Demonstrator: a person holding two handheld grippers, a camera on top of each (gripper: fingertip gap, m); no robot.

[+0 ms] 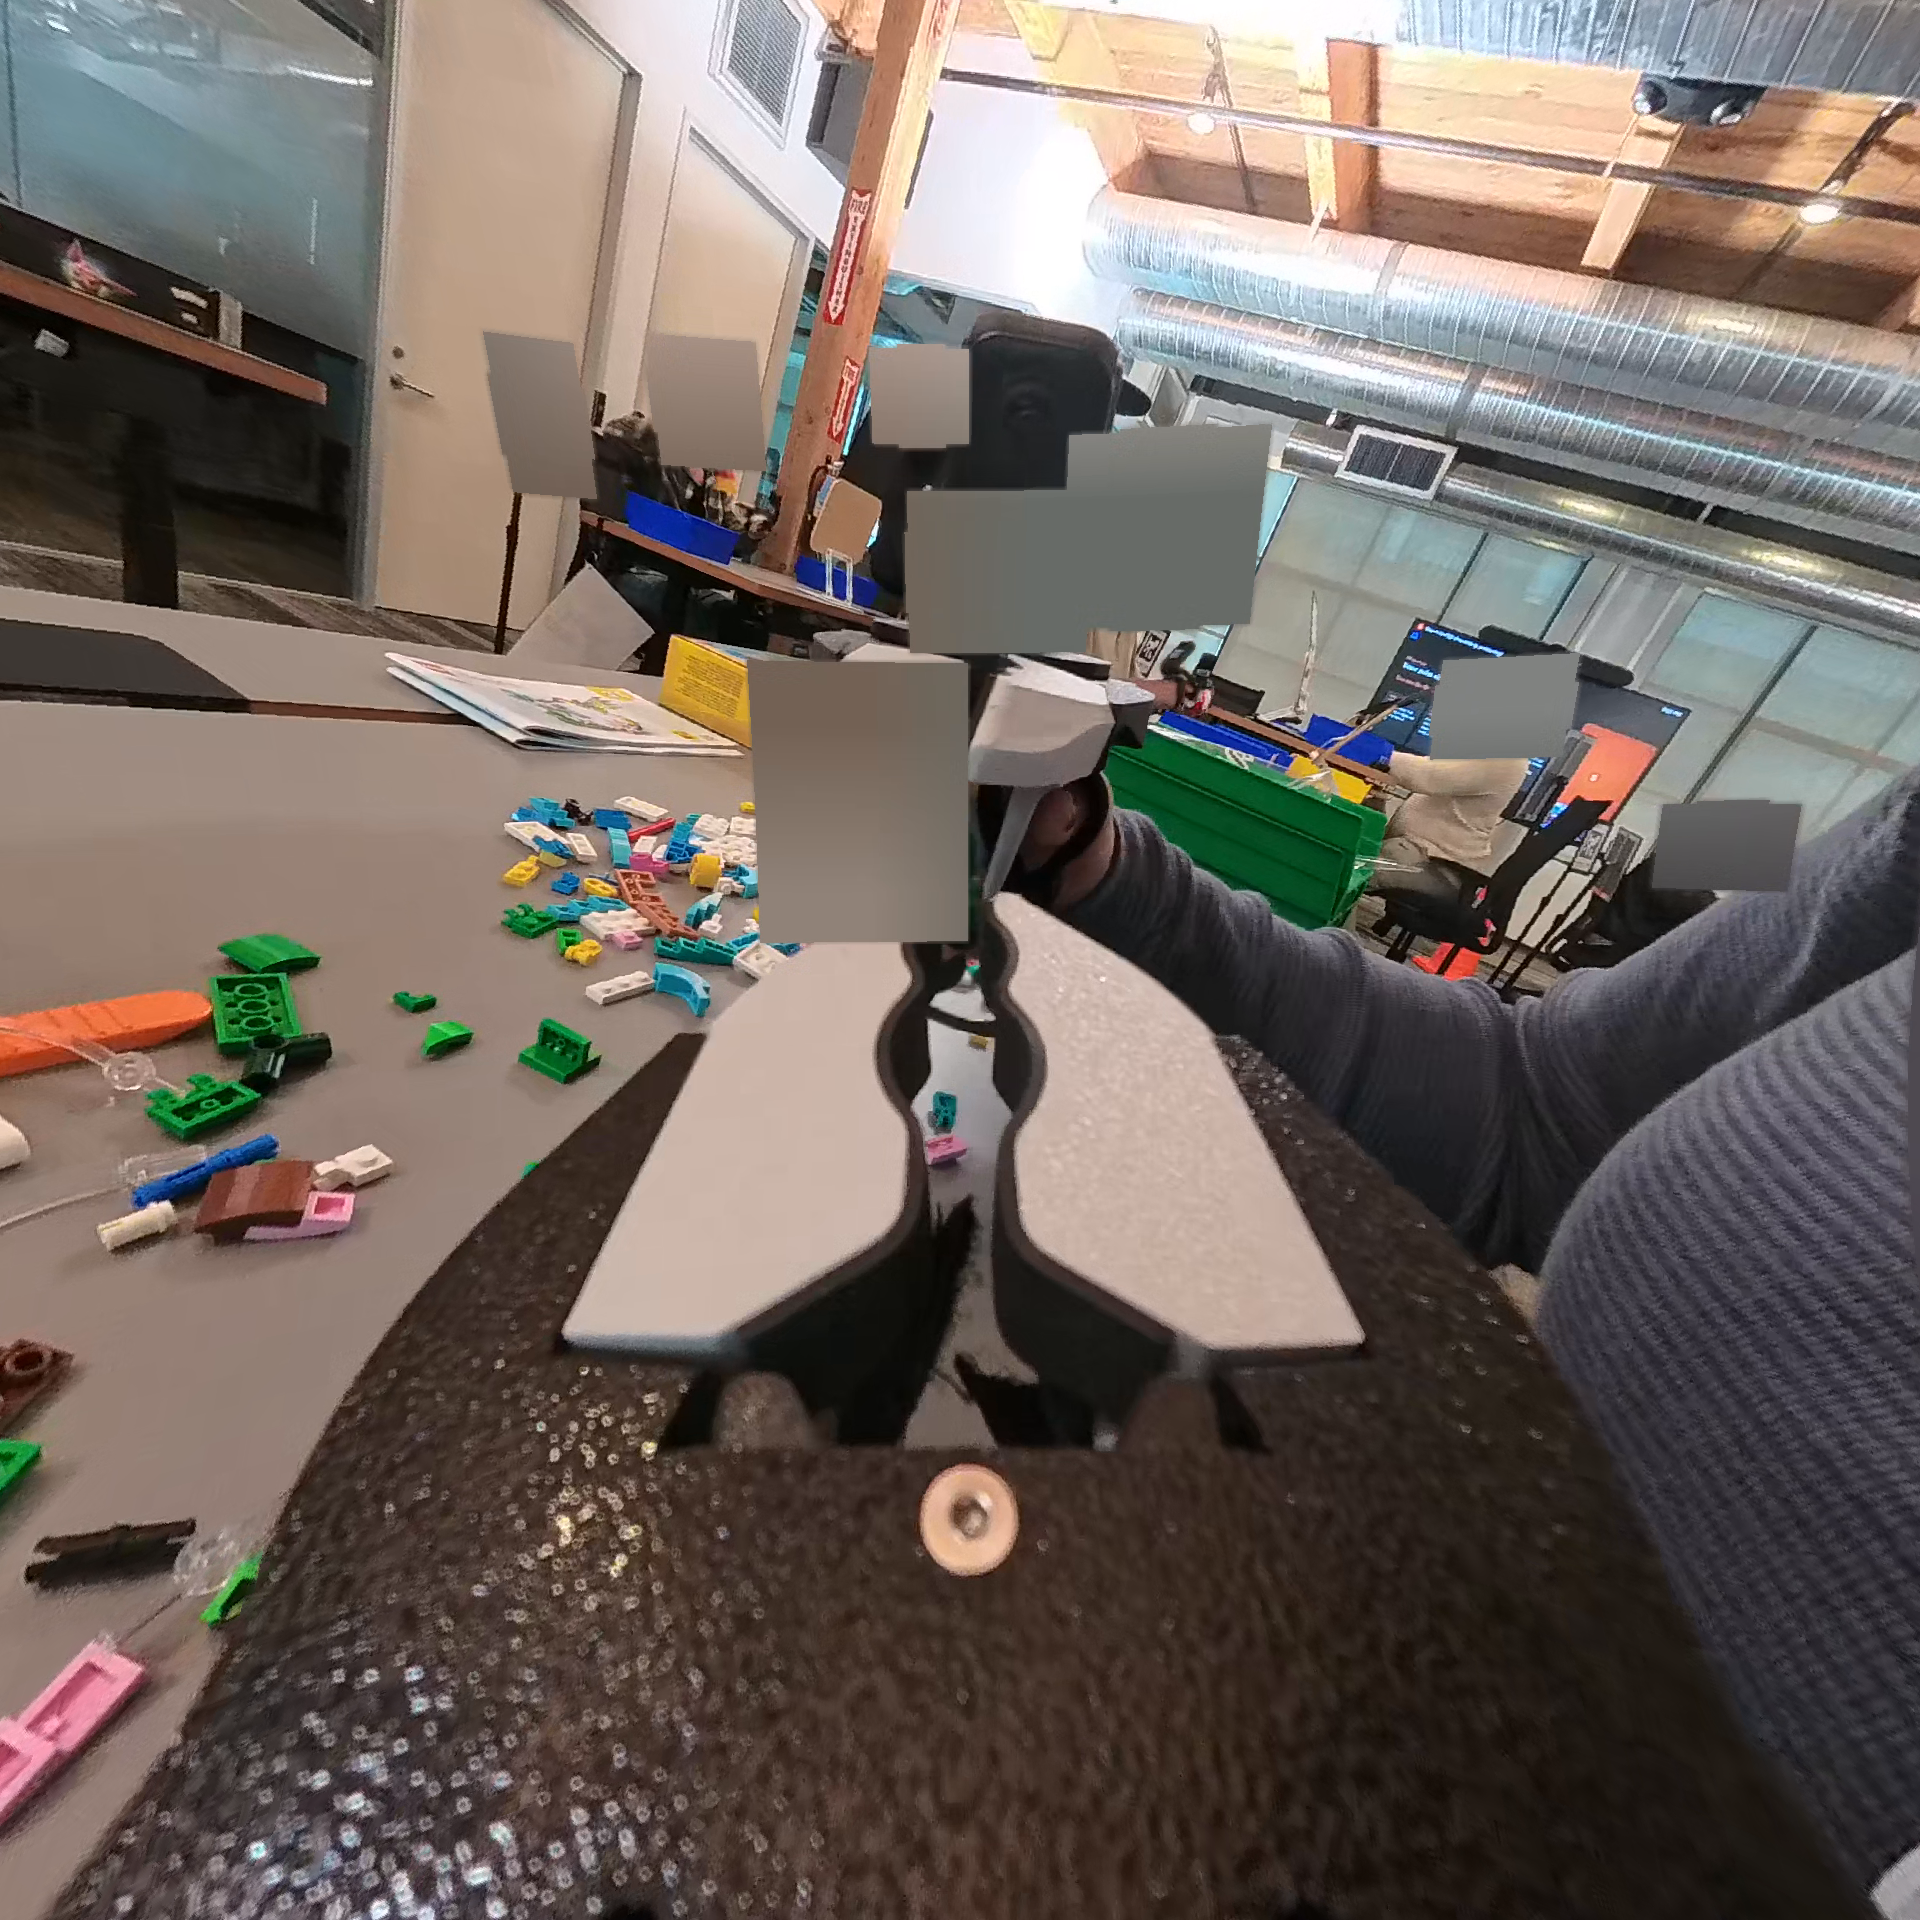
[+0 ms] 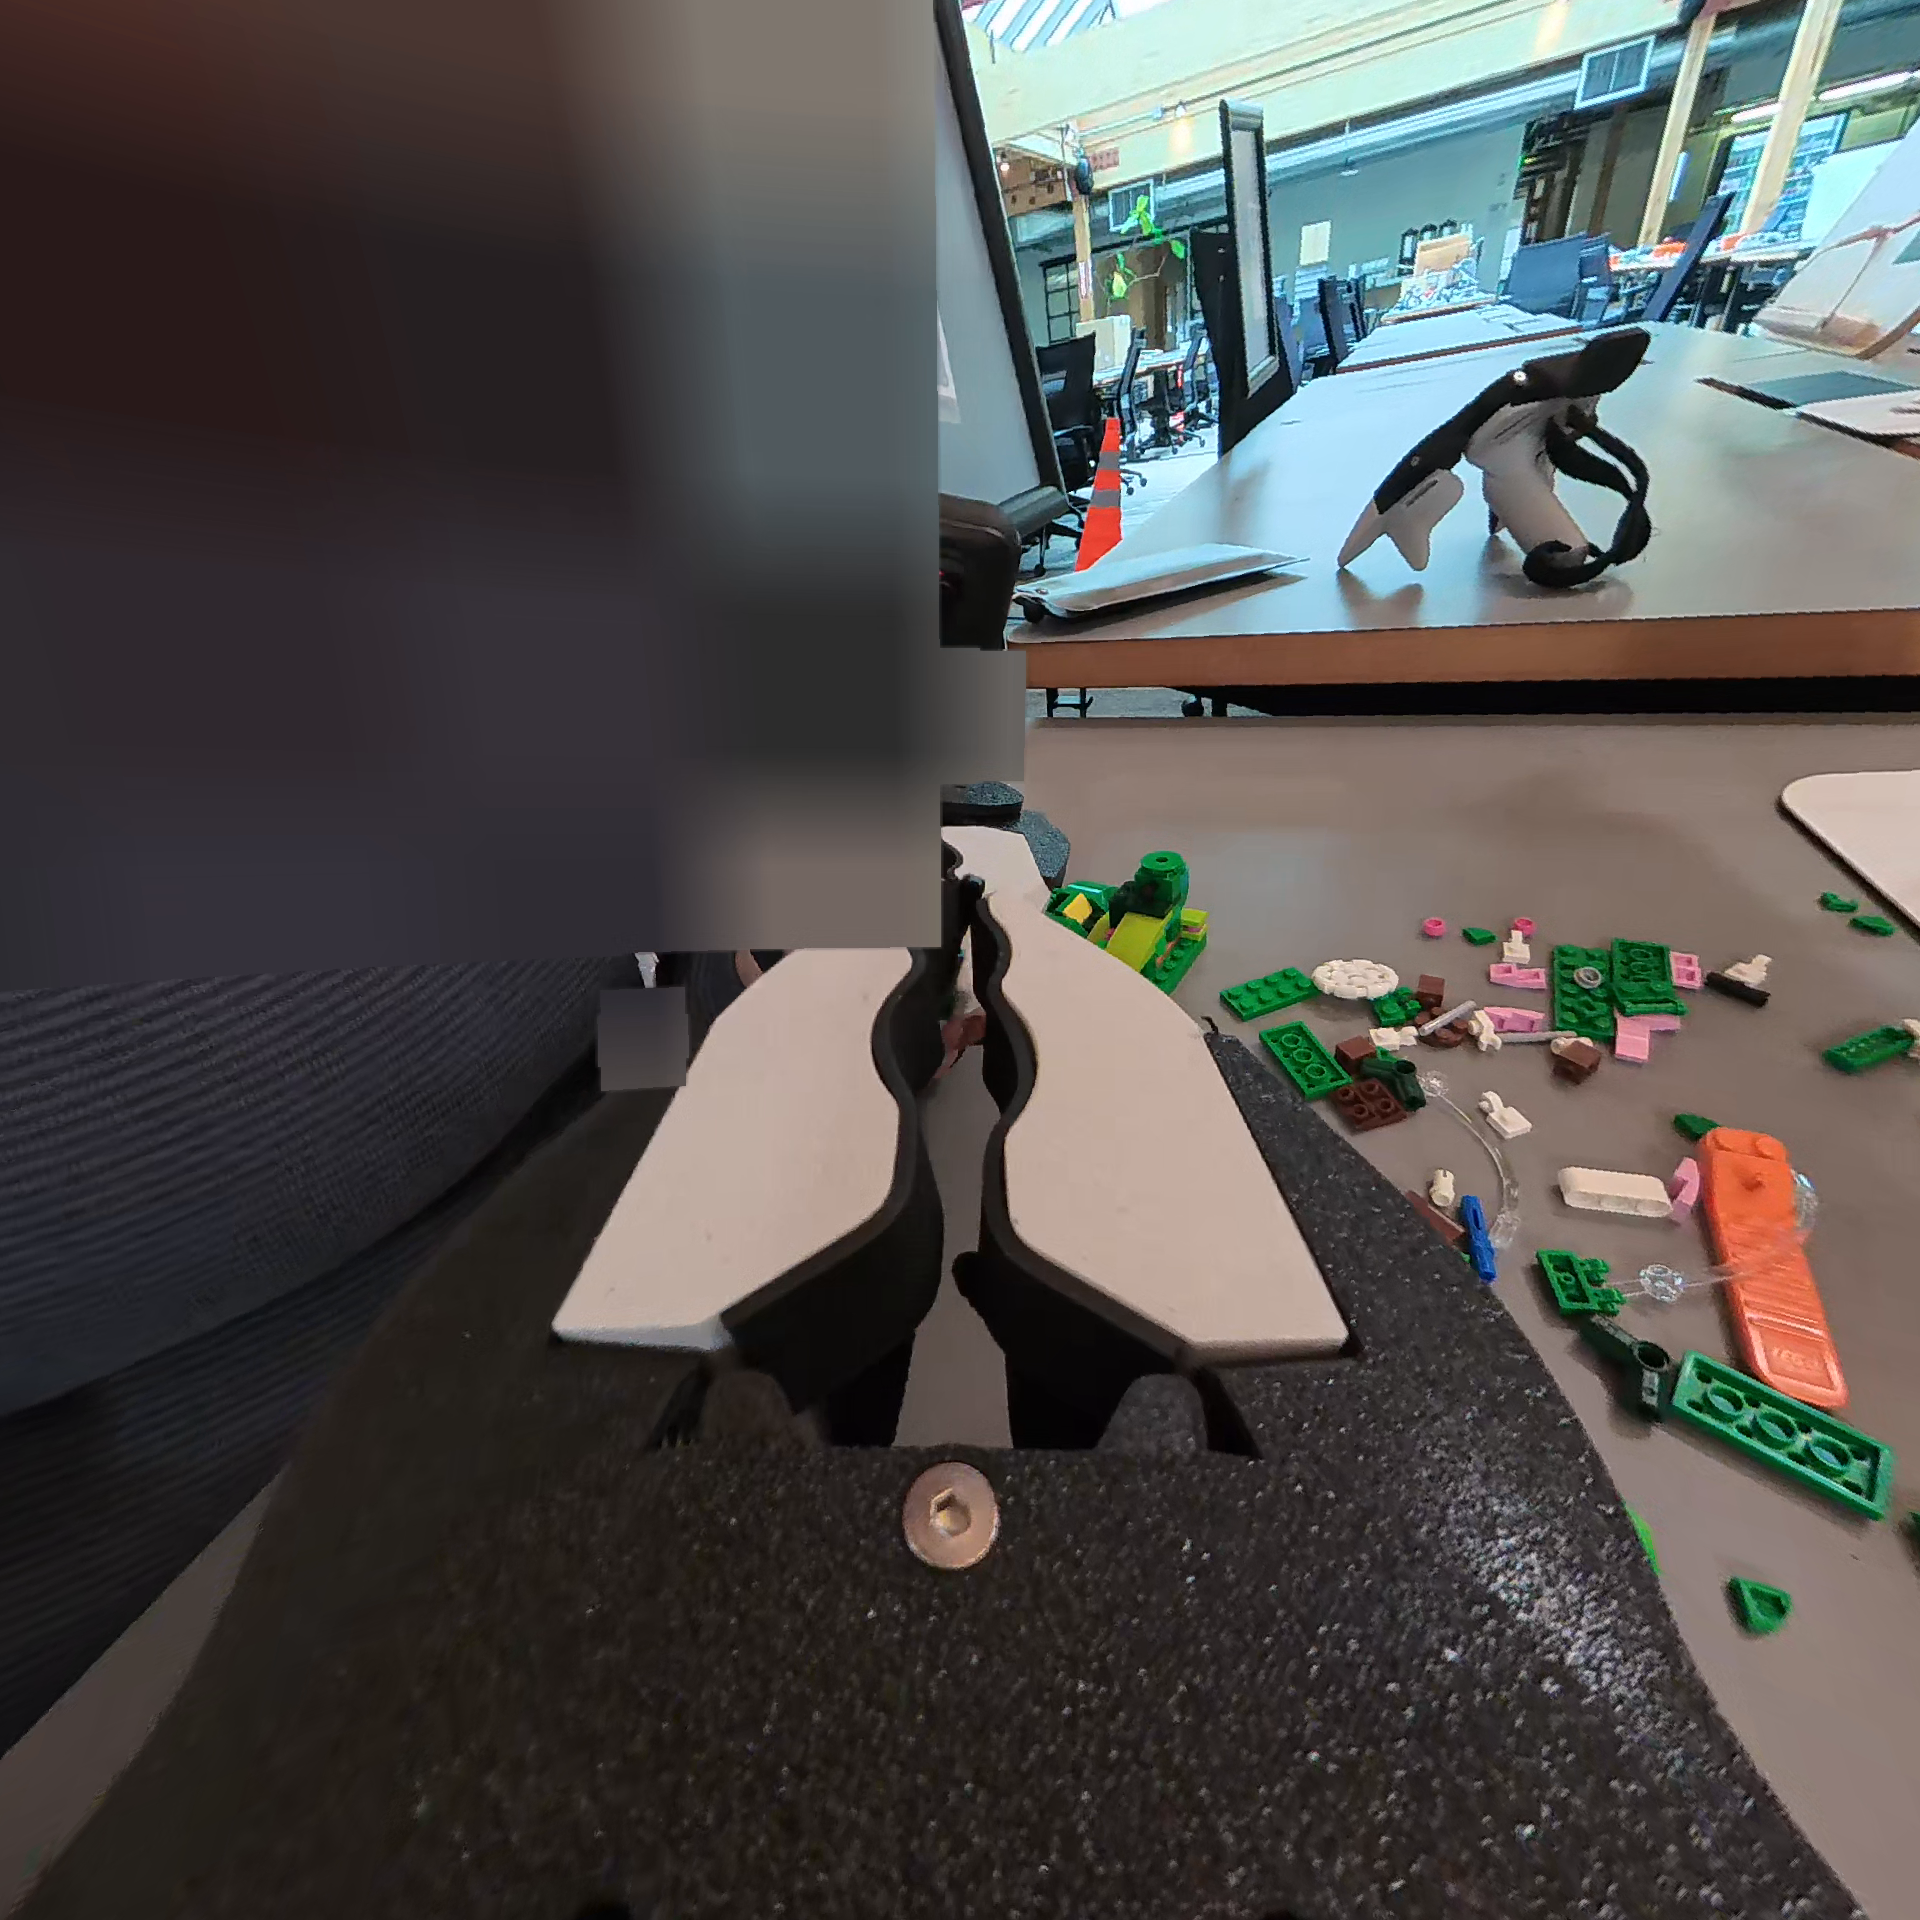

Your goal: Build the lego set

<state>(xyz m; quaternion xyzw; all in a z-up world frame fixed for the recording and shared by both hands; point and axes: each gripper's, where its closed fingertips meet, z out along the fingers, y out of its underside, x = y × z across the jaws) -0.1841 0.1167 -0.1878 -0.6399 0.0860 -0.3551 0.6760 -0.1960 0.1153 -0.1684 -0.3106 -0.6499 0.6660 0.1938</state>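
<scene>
Two handheld grippers raised over a grey table strewn with lego.

Left gripper: fingers narrow, tips meeting the right gripper; any held piece cannot be told. Right gripper: fingers narrow, grip hidden. Partly built green model just beside its tip. Loose pieces, orange brick separator, instruction booklet on the table.

Loose bricks crowd the table; far strip seems clear.

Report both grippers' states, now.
Left gripper: shut; whether it pinches a piece cannot be told.
Right gripper: shut; whether it pinches a piece cannot be told.
</scene>
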